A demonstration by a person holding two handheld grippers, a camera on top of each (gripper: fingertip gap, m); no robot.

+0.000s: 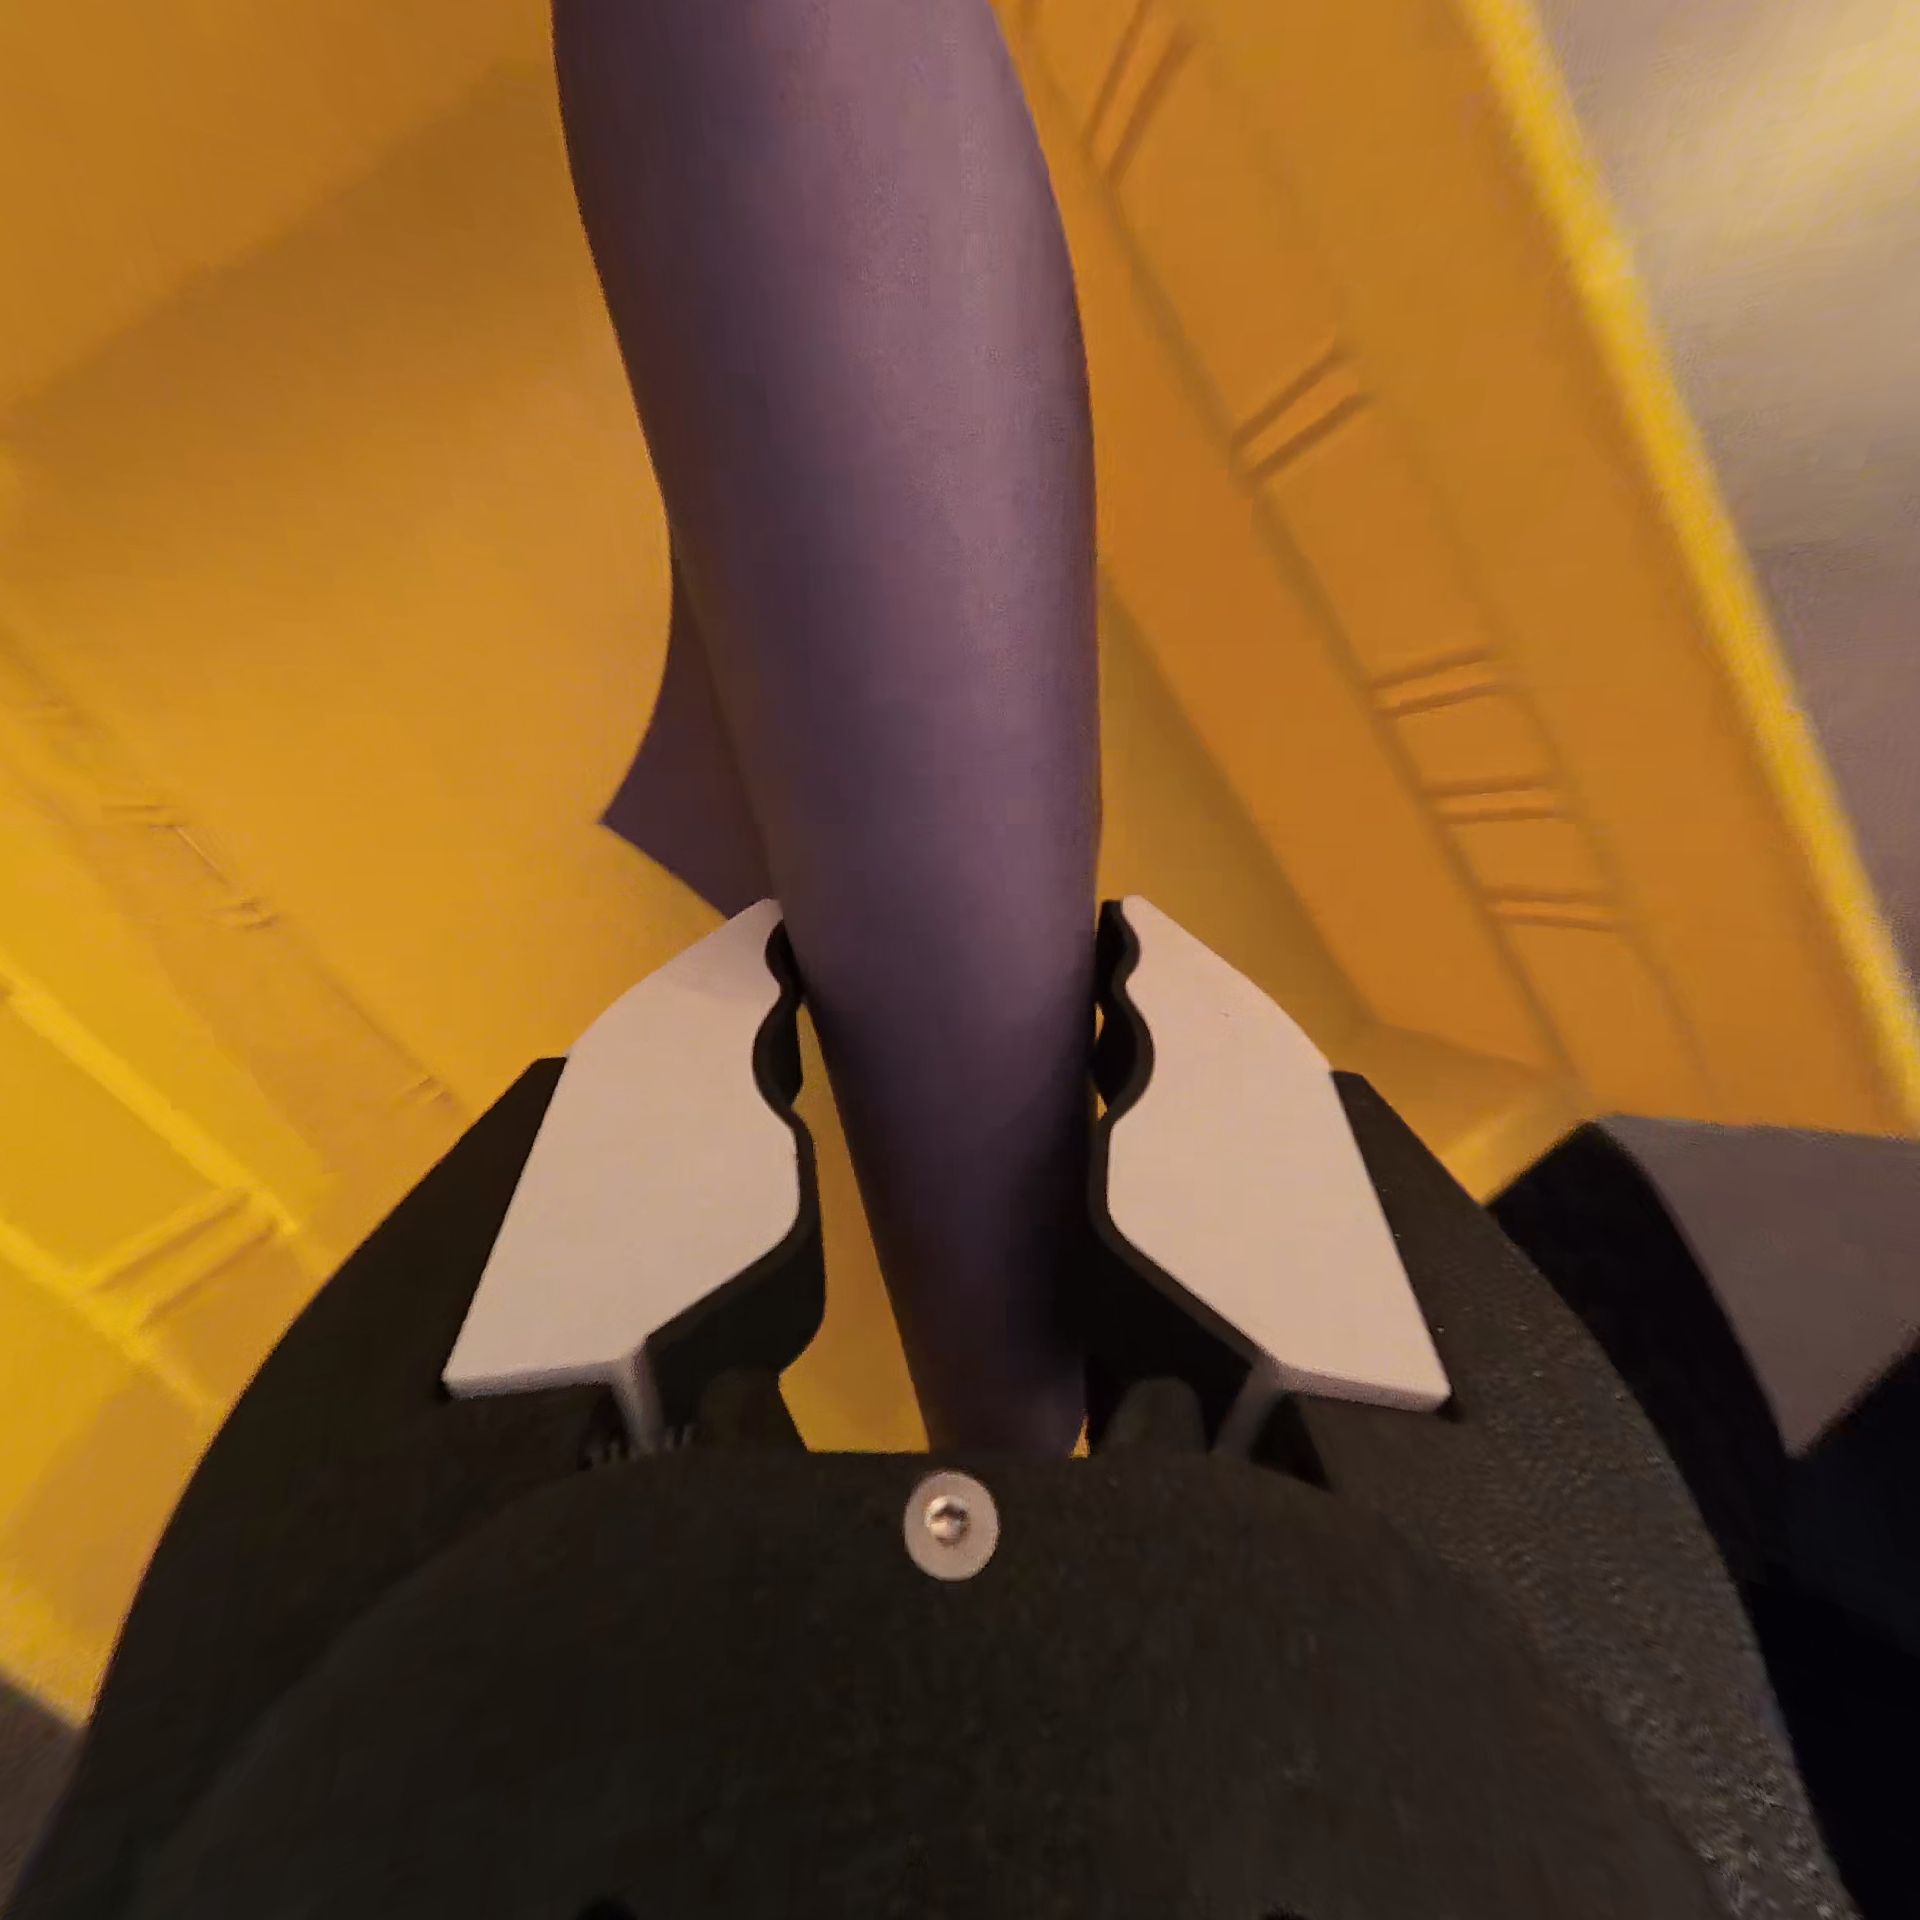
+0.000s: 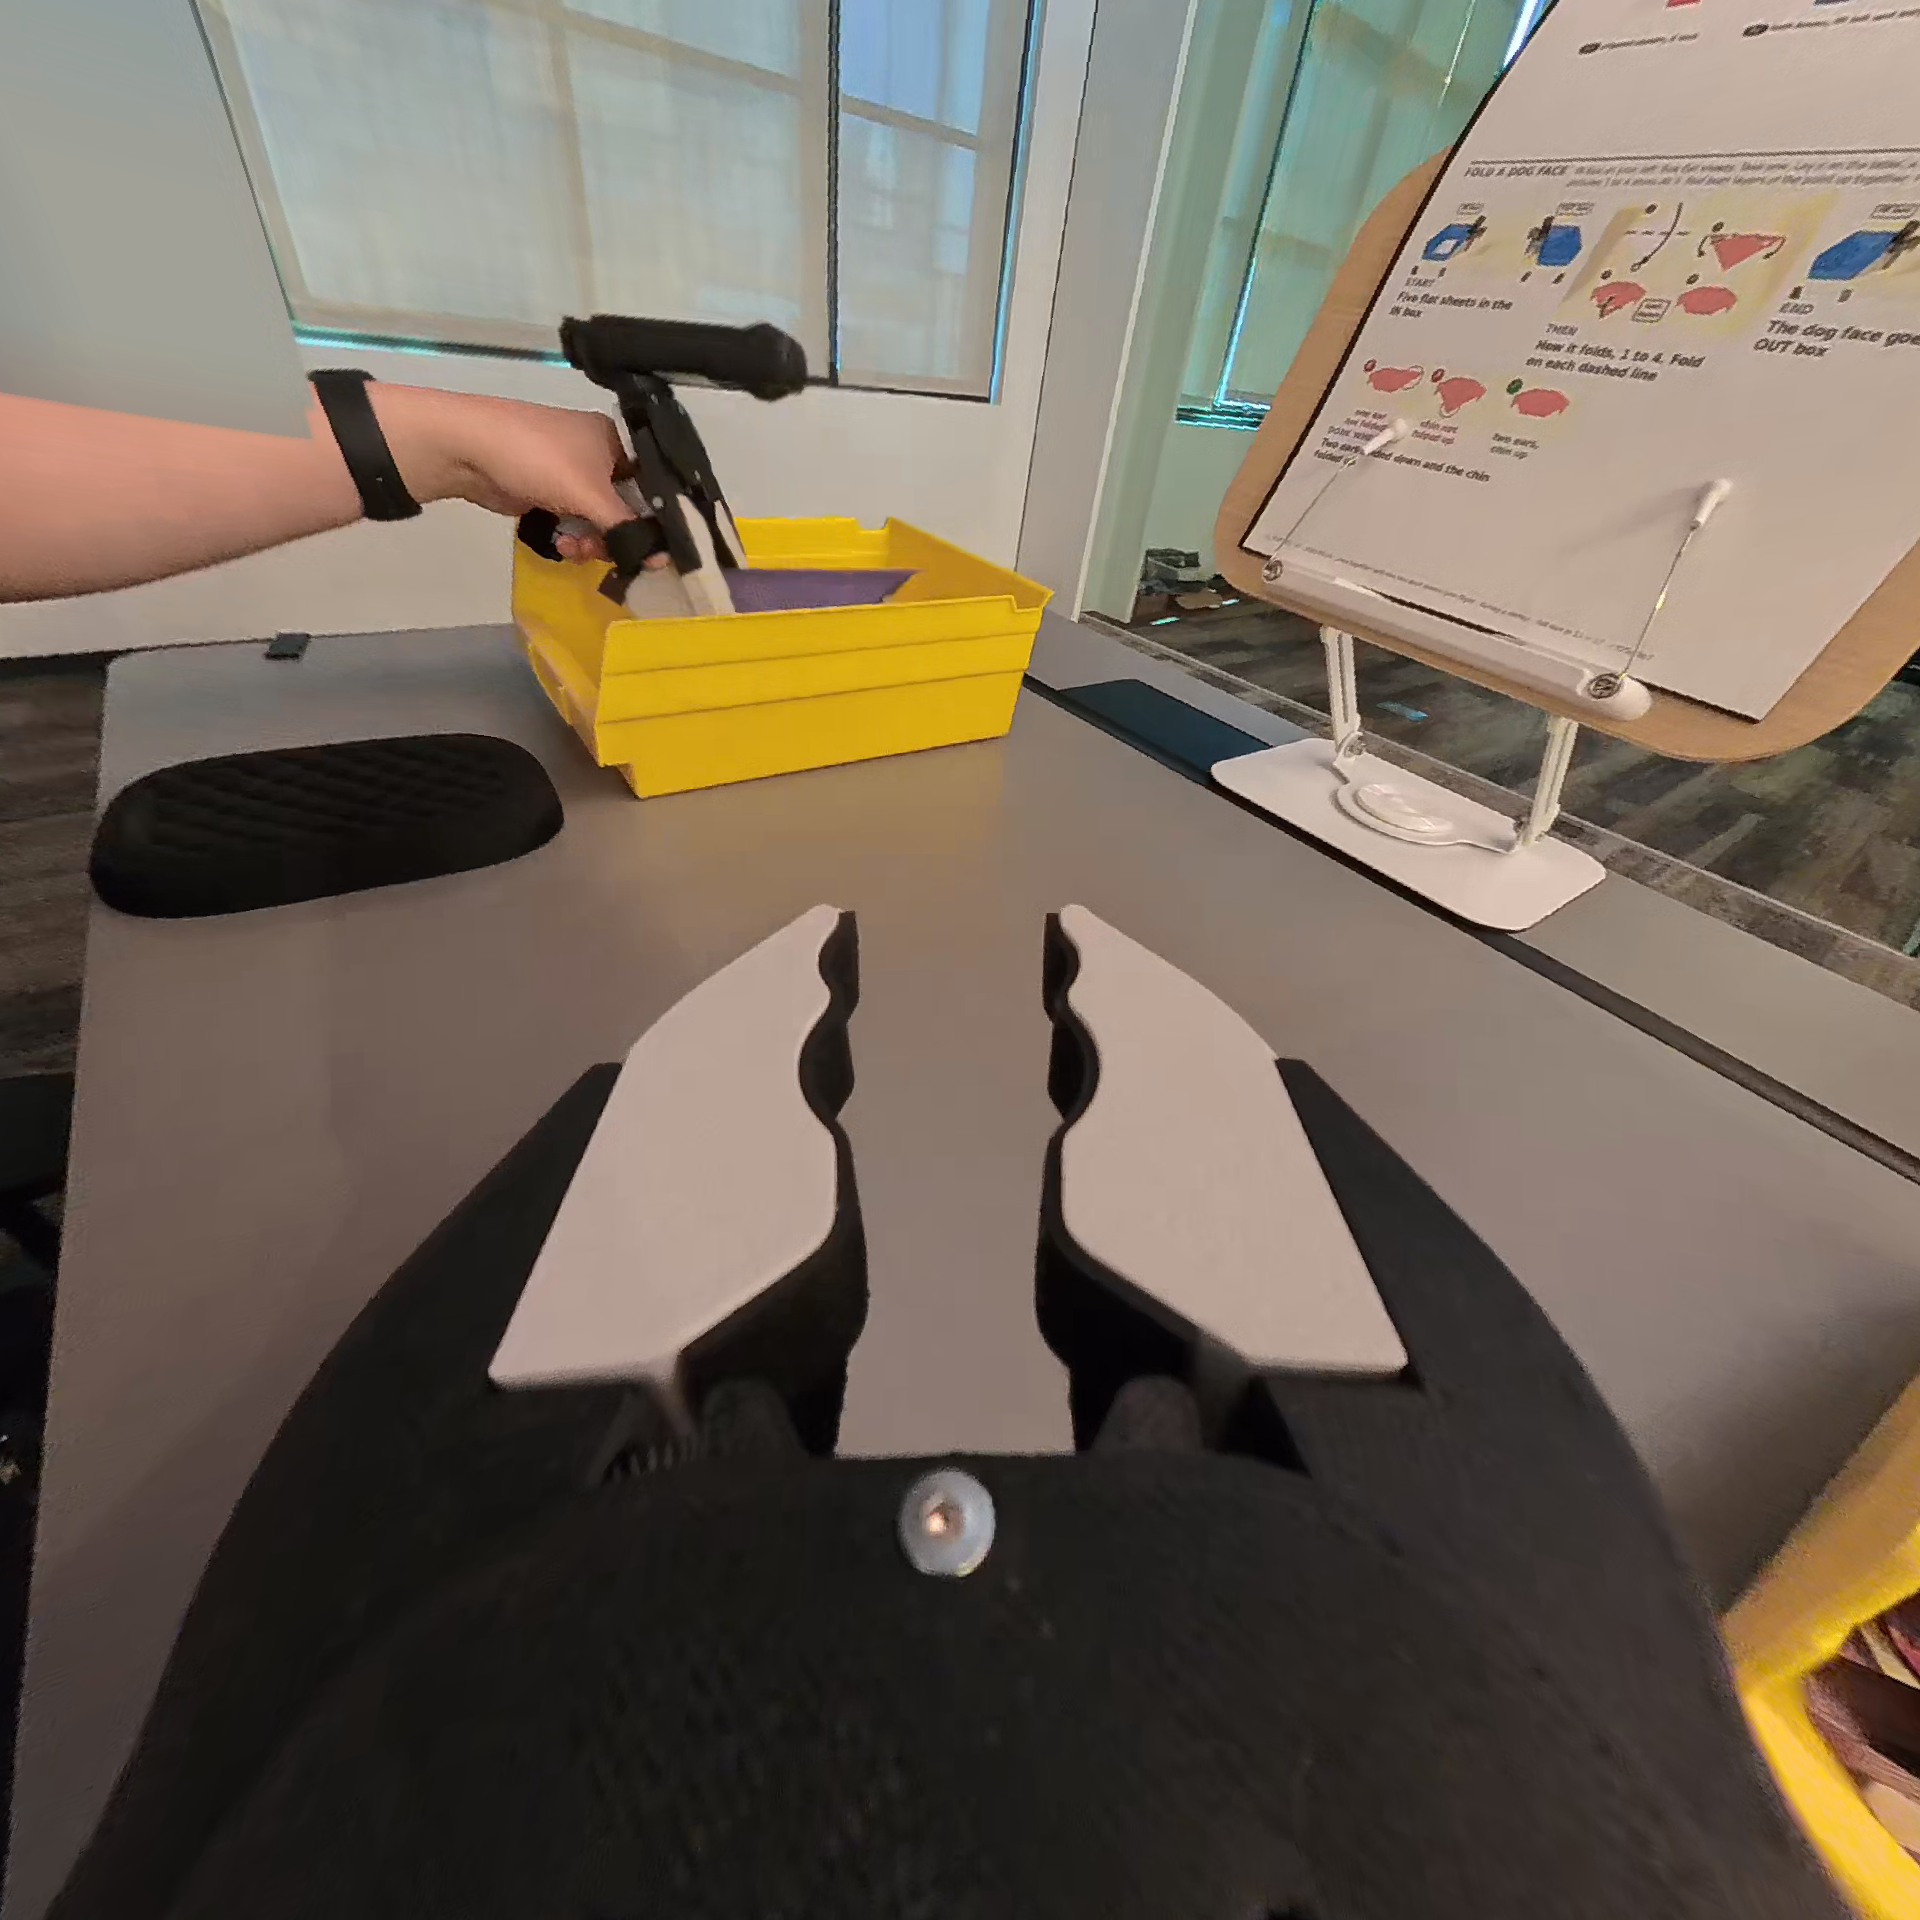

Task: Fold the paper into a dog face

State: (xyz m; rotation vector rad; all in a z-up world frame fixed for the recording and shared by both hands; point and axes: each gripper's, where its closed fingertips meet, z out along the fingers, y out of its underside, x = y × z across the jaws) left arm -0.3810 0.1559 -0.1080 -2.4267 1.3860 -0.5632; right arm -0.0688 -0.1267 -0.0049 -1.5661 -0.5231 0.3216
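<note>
A purple paper sheet [image 1: 894, 582] lies in the yellow bin [image 1: 312, 436]. My left gripper [image 1: 940, 925] is down inside that bin. Its jaws press on both sides of the sheet, which bows up into a ridge between them. One paper corner sticks out to the left. In the right wrist view the left gripper [image 2: 691, 592], held by a hand, reaches into the bin [image 2: 821, 675] onto the purple paper [image 2: 821, 587]. My right gripper [image 2: 951, 925] is open and empty, low over the grey table [image 2: 1143, 862].
A black wrist-rest pad [image 2: 322, 821] lies left of the bin. A white and wood stand with an instruction sheet [image 2: 1621, 436] stands at the right. The rim of a second yellow bin [image 2: 1808, 1683] holding folded papers shows at the lower right. Spacing between my two grippers at the tips: around 45 cm.
</note>
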